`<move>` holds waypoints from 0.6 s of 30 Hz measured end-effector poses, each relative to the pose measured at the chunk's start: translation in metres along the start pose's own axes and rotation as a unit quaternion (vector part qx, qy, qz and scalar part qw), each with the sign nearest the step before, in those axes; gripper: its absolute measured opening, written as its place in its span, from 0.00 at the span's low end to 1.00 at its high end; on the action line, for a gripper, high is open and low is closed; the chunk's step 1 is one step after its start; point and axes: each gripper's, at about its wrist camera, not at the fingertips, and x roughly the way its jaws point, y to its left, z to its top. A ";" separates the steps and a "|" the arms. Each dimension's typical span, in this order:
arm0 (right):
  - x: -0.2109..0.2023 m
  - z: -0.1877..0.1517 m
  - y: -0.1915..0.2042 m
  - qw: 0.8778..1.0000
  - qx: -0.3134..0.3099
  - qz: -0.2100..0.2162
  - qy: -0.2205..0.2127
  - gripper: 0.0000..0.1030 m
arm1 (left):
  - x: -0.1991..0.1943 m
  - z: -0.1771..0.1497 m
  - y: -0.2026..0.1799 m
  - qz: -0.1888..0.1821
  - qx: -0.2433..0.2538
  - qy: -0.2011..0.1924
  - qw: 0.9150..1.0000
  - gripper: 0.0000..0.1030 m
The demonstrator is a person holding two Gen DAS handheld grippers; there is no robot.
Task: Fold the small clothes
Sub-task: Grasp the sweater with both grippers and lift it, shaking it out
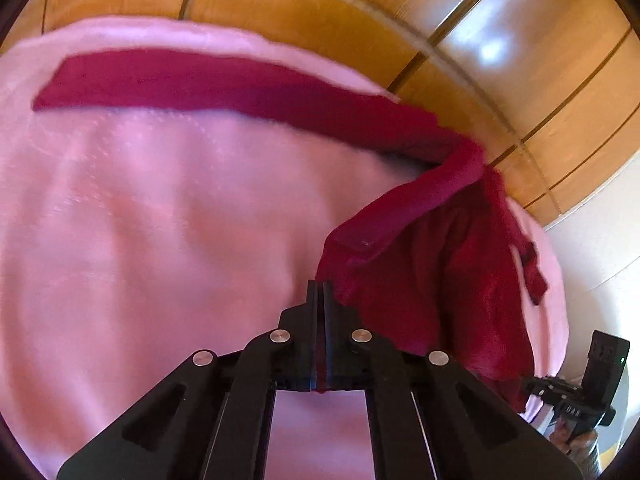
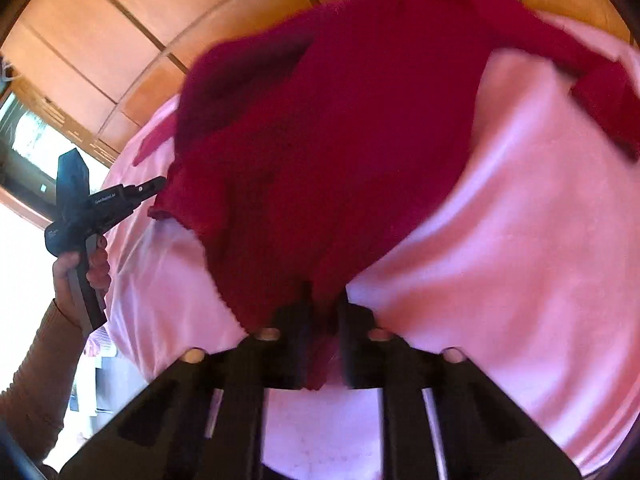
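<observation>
Up, both claws pinching the red garment [image 2: 320, 140] over the pink blanket [image 1: 140, 240].

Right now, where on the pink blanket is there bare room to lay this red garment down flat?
The widest bare patch of pink blanket lies below the long red sleeve and left of the left gripper. In the right wrist view, bare blanket also lies right of the right gripper. The bunched red garment crowds the wooden-wall side.

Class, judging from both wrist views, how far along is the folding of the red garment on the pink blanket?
Early stage. Done: each tool has a grip, the left tool and right tool each shut on the red garment. In hand: the garment is lifted, bunched above the pink blanket. Left: no neat fold shows; one sleeve lies stretched out.
</observation>
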 end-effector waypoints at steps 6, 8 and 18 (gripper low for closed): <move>-0.099 -0.010 -0.002 0.996 -0.031 -0.032 -0.076 0.07 | -0.078 -0.019 -0.016 -0.052 0.004 -0.058 0.997 0.00; -0.123 -0.020 -0.007 0.994 -0.035 -0.059 -0.084 0.07 | -0.105 -0.038 -0.024 -0.064 0.006 -0.073 0.995 0.01; -0.094 -0.110 -0.084 0.991 0.071 -0.110 0.013 0.07 | -0.112 -0.163 -0.003 -0.032 -0.076 0.006 0.997 0.00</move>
